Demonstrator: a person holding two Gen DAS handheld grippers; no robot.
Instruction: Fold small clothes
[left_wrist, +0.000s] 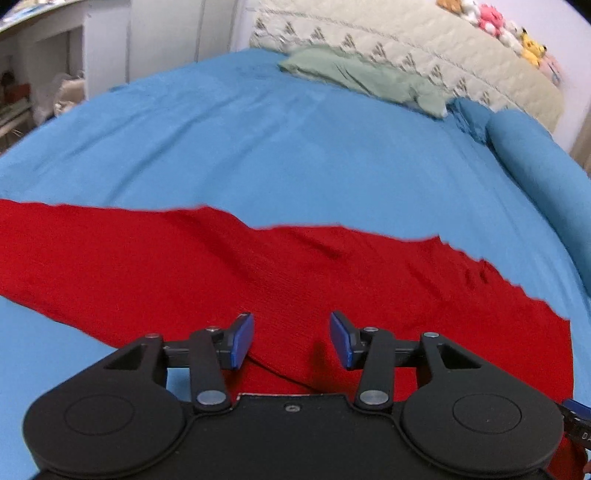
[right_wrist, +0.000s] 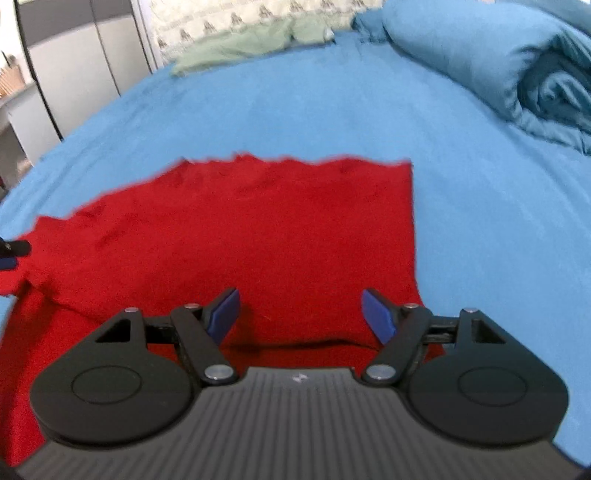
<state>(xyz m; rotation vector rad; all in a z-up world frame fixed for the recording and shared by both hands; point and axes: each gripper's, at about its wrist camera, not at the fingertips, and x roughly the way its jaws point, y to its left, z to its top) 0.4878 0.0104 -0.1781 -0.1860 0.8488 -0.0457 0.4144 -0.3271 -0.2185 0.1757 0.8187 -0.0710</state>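
Left wrist view, flat red knit garment (left_wrist: 332, 280) on blue sheet (left_wrist: 258, 147), both grippers' jaws apart, empty.

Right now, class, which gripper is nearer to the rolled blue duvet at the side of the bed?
Right. The right gripper hovers over the red garment's edge nearest the duvet; the left gripper sits farther along the garment.
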